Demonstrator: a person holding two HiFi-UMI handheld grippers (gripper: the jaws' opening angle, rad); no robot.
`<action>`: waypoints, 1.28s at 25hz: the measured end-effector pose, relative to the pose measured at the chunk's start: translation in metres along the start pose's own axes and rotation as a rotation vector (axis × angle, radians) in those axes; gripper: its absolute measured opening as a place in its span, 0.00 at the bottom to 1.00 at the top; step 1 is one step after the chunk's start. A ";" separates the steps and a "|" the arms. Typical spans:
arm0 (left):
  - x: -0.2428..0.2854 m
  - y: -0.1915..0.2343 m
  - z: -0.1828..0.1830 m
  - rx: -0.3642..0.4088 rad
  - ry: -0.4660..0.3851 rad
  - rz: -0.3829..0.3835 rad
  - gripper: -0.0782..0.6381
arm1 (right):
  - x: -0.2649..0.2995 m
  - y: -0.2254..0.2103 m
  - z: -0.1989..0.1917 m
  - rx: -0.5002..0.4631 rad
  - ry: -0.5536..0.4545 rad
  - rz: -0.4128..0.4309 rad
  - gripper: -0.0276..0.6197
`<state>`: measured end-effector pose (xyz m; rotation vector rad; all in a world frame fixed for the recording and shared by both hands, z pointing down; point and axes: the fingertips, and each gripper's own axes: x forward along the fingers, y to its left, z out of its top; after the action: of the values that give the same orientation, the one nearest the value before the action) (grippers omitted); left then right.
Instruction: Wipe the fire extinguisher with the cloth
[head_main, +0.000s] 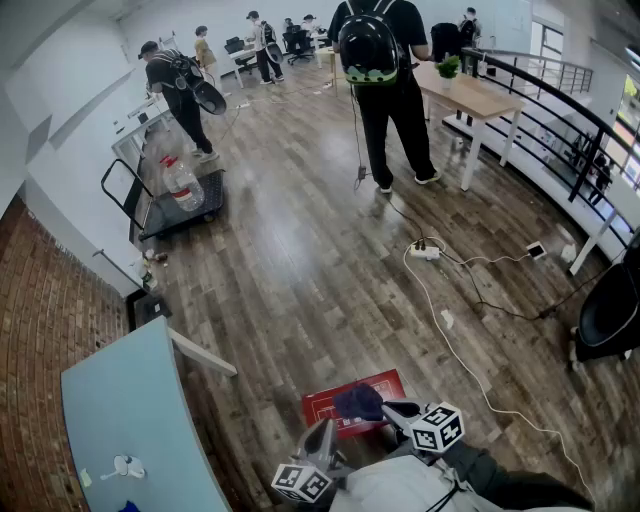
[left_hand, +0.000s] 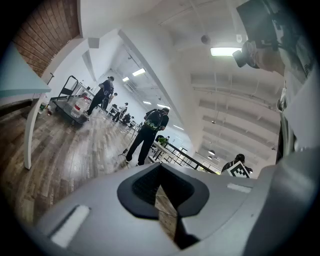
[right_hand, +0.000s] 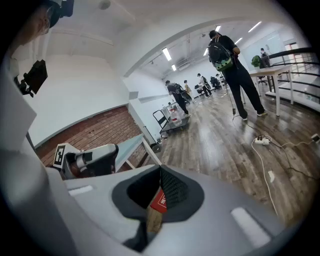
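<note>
Right gripper (head_main: 388, 408) was clamped on a dark cloth (head_main: 358, 400), poised (judging by its downward tilt) to wipe the red extinguisher box (head_main: 392, 383) on the floor beneath its tip. Left gripper (head_main: 324, 430), beside it, was closed, empty.

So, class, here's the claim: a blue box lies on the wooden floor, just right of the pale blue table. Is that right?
Not quite. The box is red, not blue, as the head view shows. It does lie on the wooden floor, just right of the pale blue table.
</note>
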<state>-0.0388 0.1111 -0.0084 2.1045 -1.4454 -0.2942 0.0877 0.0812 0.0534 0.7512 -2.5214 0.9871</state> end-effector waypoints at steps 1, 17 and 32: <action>0.003 -0.002 -0.001 -0.004 -0.006 0.006 0.11 | -0.003 -0.005 0.002 0.004 0.002 0.003 0.05; 0.031 -0.023 -0.010 0.006 -0.032 0.020 0.11 | -0.023 -0.034 0.009 -0.006 -0.007 0.060 0.05; 0.028 -0.001 -0.007 -0.041 0.032 -0.024 0.11 | -0.027 -0.056 0.013 -0.138 -0.042 -0.084 0.05</action>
<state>-0.0237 0.0882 0.0004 2.0857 -1.3854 -0.2950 0.1406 0.0471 0.0607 0.8370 -2.5399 0.7688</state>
